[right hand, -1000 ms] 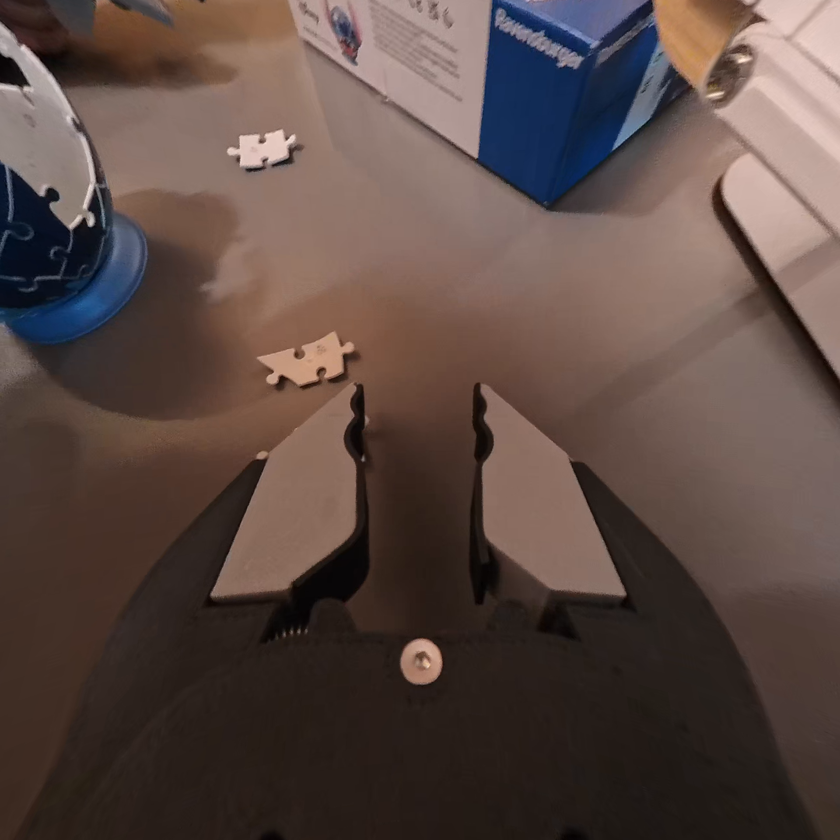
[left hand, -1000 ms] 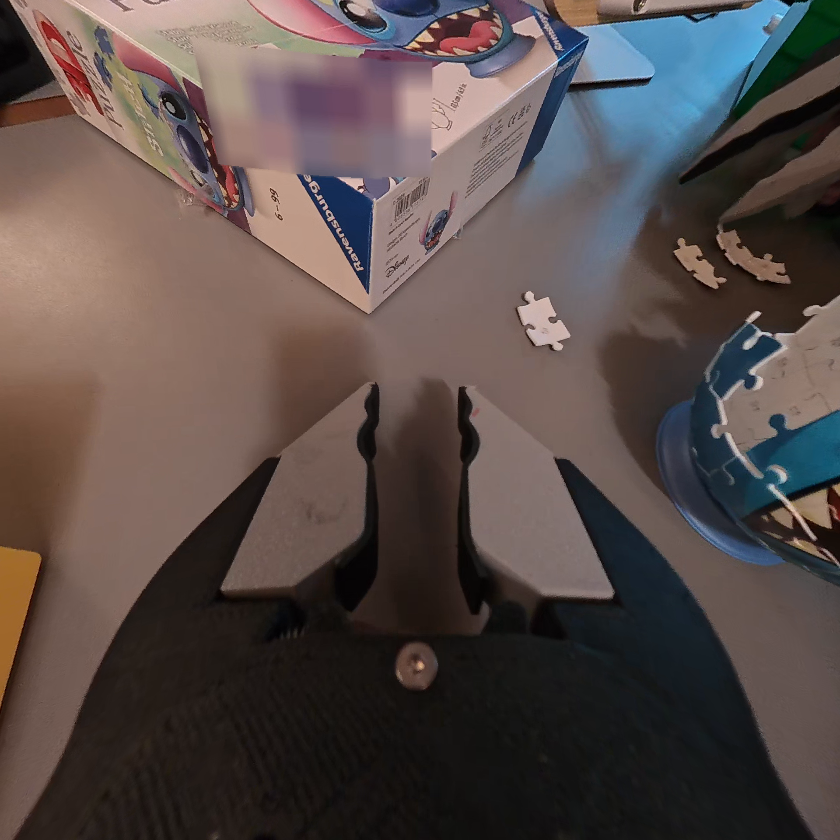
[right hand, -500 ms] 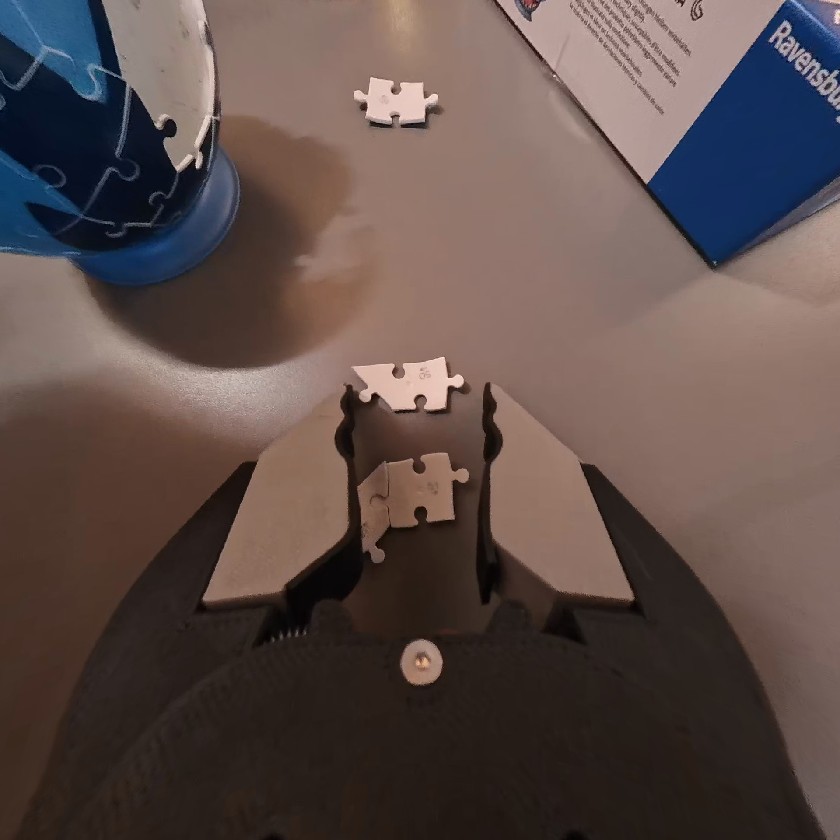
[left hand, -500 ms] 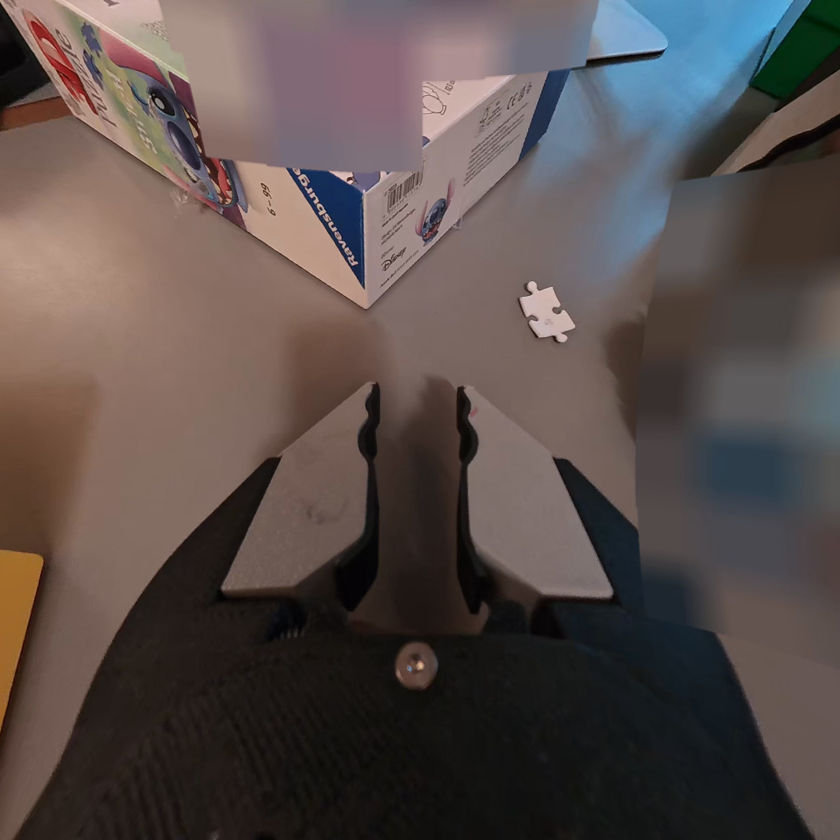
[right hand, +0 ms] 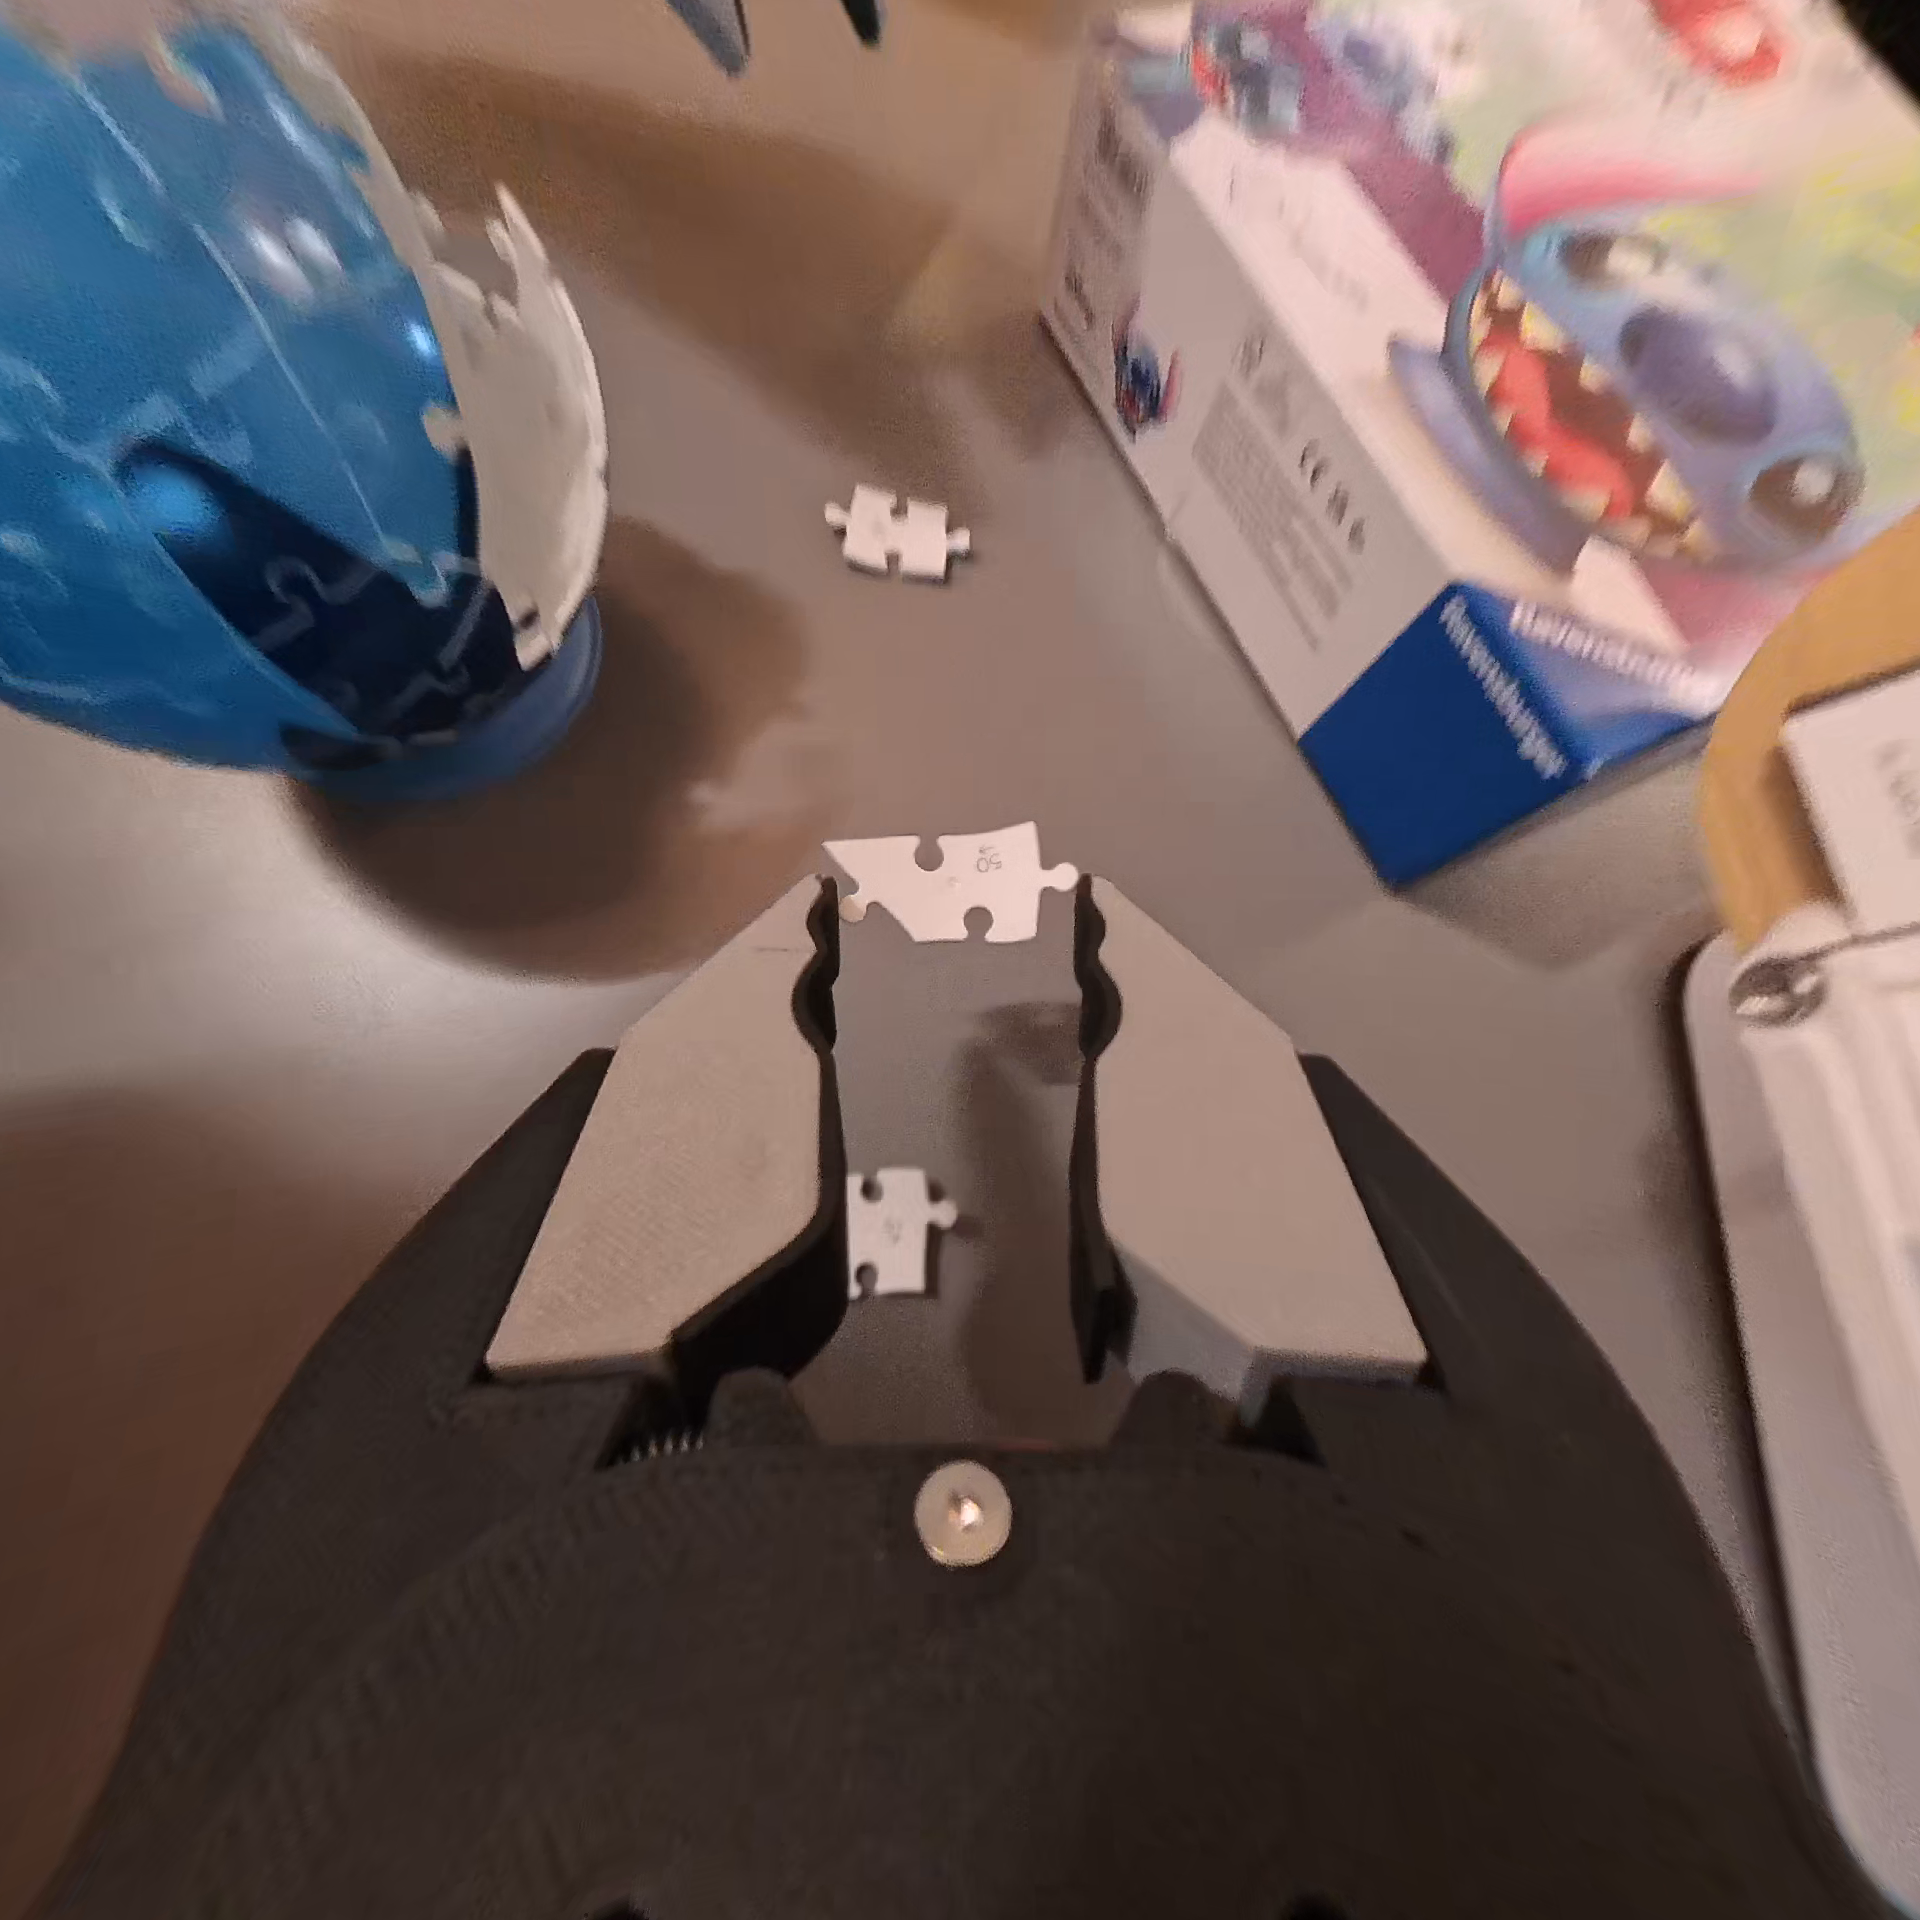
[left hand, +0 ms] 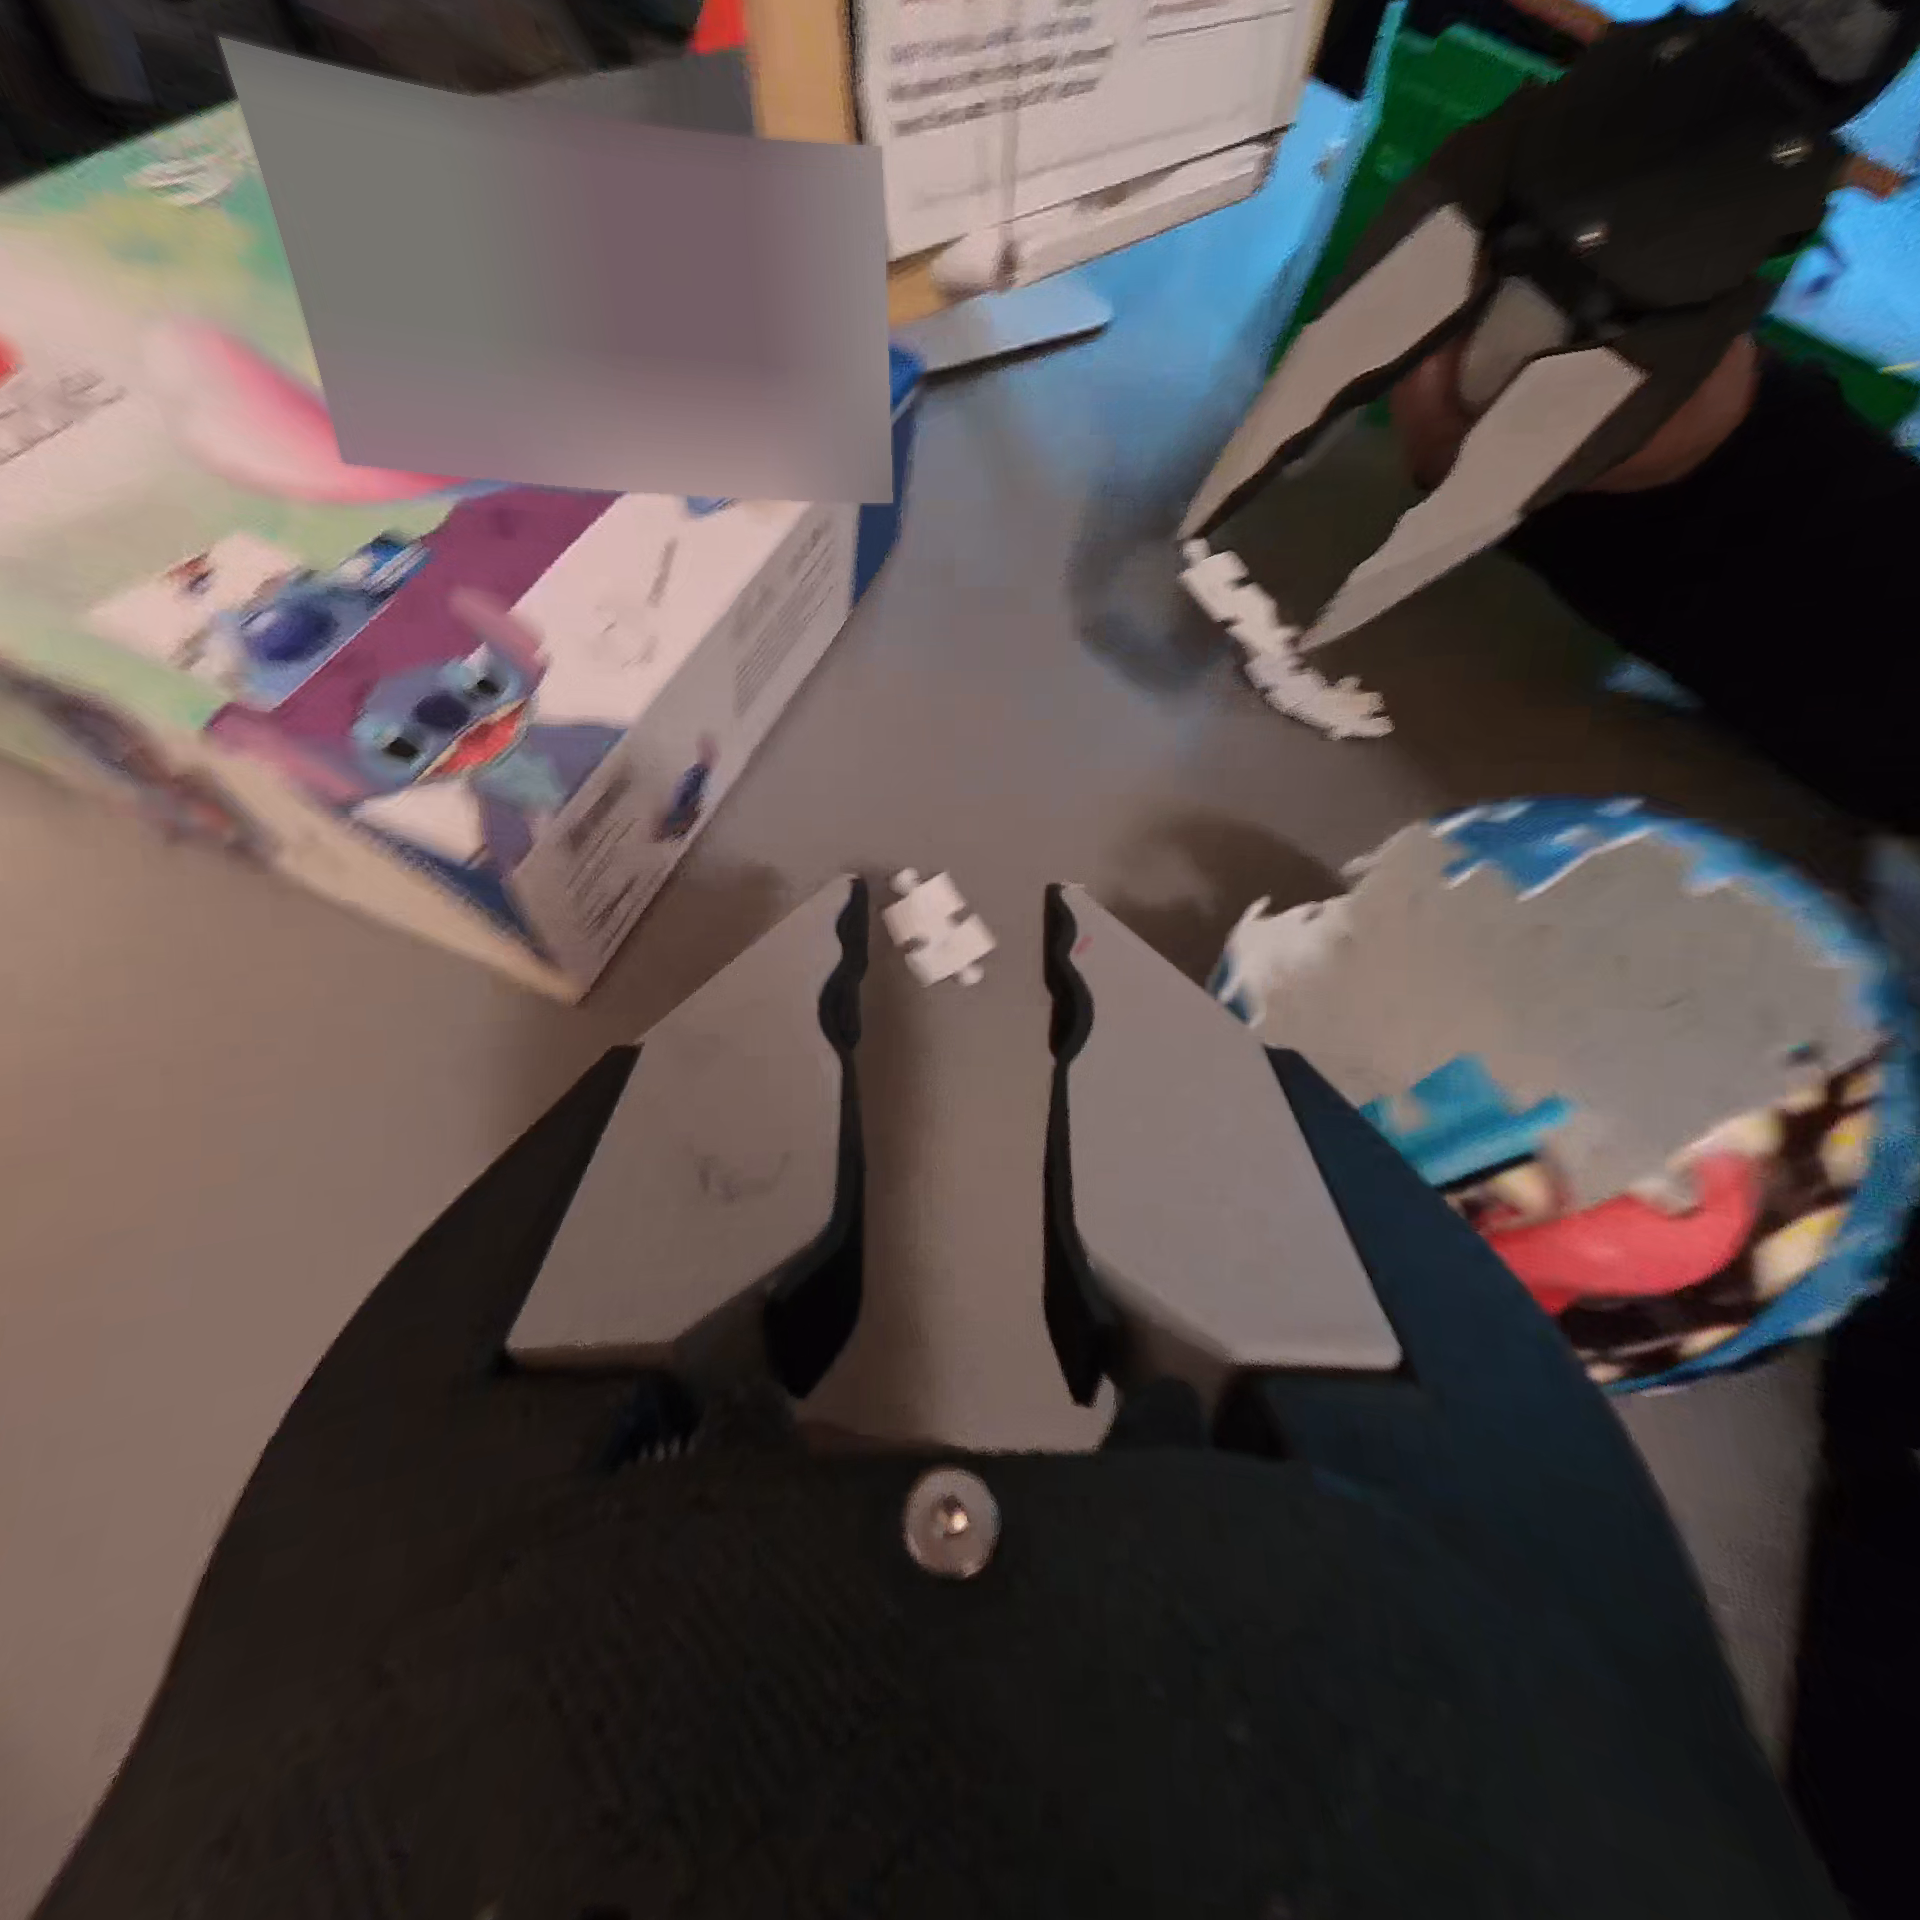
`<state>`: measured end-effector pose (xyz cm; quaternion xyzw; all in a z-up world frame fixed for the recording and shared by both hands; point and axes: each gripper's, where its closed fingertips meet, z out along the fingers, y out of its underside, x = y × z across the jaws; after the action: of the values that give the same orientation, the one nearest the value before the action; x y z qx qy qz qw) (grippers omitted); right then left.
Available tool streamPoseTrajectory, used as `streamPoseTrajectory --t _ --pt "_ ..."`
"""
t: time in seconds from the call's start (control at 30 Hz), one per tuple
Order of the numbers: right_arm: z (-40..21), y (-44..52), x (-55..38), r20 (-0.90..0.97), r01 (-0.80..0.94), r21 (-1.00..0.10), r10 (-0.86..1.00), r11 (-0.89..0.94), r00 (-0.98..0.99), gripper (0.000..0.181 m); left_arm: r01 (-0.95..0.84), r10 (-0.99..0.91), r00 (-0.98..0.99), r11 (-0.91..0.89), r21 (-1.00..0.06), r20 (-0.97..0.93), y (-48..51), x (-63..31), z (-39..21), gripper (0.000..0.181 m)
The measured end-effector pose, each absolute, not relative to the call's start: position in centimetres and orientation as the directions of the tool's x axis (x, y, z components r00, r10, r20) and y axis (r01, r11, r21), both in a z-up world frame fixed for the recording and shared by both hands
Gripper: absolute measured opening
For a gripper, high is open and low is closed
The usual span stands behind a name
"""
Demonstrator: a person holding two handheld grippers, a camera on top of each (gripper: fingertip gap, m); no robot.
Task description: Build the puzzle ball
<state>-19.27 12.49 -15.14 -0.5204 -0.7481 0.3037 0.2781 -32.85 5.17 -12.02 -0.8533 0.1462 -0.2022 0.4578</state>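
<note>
The partly built puzzle ball (left hand: 1558, 1039) stands on a blue stand to the right of my left gripper; it also shows in the right wrist view (right hand: 260, 364). My left gripper (left hand: 951, 909) is open, with a small white puzzle piece (left hand: 935, 940) lying on the table between its tips. My right gripper (right hand: 954, 894) is open, with a white joined pair of pieces (right hand: 945, 883) between its tips, close to both fingers. Another white piece (right hand: 894, 1231) lies on the table under the right gripper's jaws. The right gripper also shows in the left wrist view (left hand: 1257, 592).
The puzzle box (left hand: 416, 675) lies left of the left gripper and at the right in the right wrist view (right hand: 1455, 364). A white object (right hand: 1818, 1195) and a wooden part (right hand: 1766, 779) stand at the right edge. A person's dark sleeve (left hand: 1714, 623) lies behind the ball. About 15 centimeters separates my left fingertips from my right.
The left gripper has moved forward, so the small piece now lies between its tips. The right gripper has advanced to bracket the joined pieces, and its jaws have narrowed a little.
</note>
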Motion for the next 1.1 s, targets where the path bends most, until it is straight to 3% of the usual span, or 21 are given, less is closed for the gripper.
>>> streamPoseTrajectory --t 0.13,0.33,0.53,1.1 --pt "-13.4 11.7 -21.8 0.133 0.582 -0.741 0.922 0.336 -0.363 0.043 -0.050 -0.521 0.778 -0.607 -0.793 0.350 7.5 -28.8 -9.8 0.032" --pt "-13.4 10.5 -24.1 0.187 0.550 -0.726 0.887 0.414 -0.422 0.043 -0.070 -0.521 0.694 -0.736 -0.674 0.497 9.5 -25.9 -11.6 0.032" --pt "-13.5 10.4 -24.4 0.206 0.543 -0.712 0.871 0.446 -0.446 0.043 -0.042 -0.512 0.635 -0.771 -0.636 0.579 10.0 -24.6 -12.1 0.034" --pt "-13.1 9.3 -24.3 0.245 0.523 -0.701 0.852 0.485 -0.463 0.043 -0.066 -0.512 0.614 -0.791 -0.608 0.600 10.4 -23.5 -13.9 0.031"
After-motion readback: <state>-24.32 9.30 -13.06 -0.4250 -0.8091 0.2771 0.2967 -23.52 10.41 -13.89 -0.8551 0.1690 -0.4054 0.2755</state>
